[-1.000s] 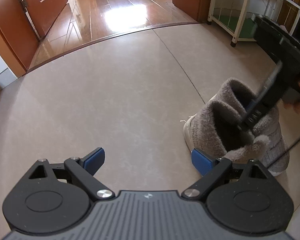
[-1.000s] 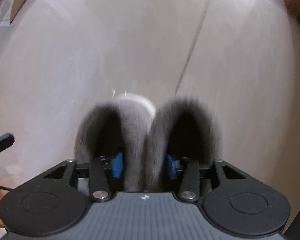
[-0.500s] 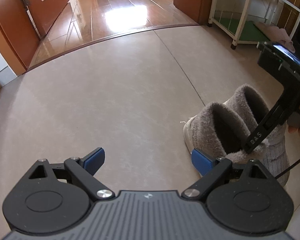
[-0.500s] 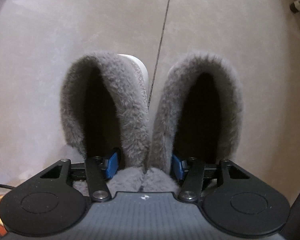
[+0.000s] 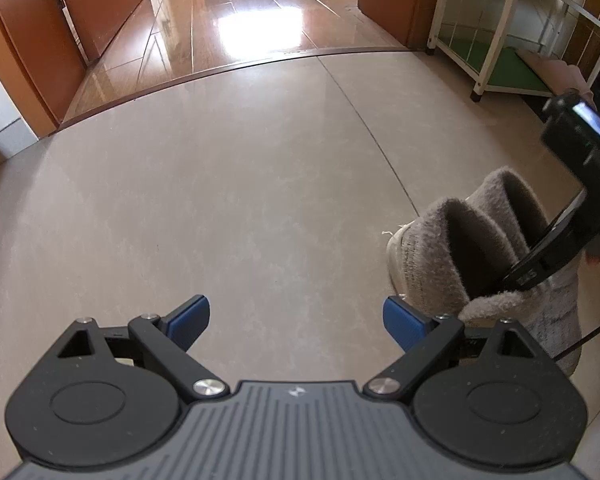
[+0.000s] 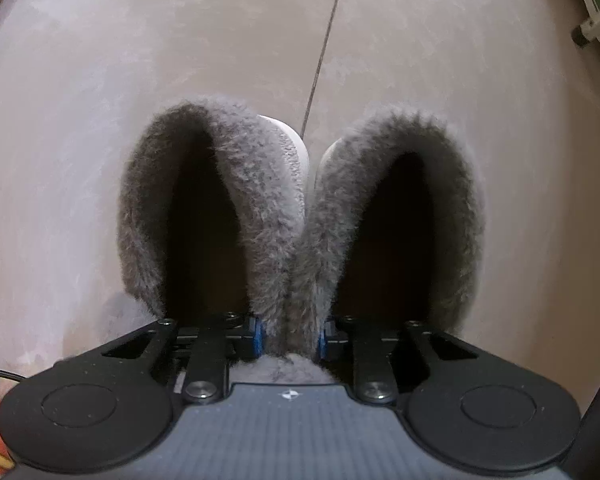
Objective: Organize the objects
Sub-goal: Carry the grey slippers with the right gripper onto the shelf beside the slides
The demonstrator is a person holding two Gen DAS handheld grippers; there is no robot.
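While the right gripper was clamped on the touching inner fur collars of the two grey slippers, one blue pad sat inside each dark opening; what else lay inside was too dark to tell. Both slippers sat on the beige floor at the right of the left view, just left of the tile seam, with the white shelf rack far right. Left gripper hovered with jaws wide apart over bare tile, left of the slippers, wide floor beyond up to the doorway threshold.
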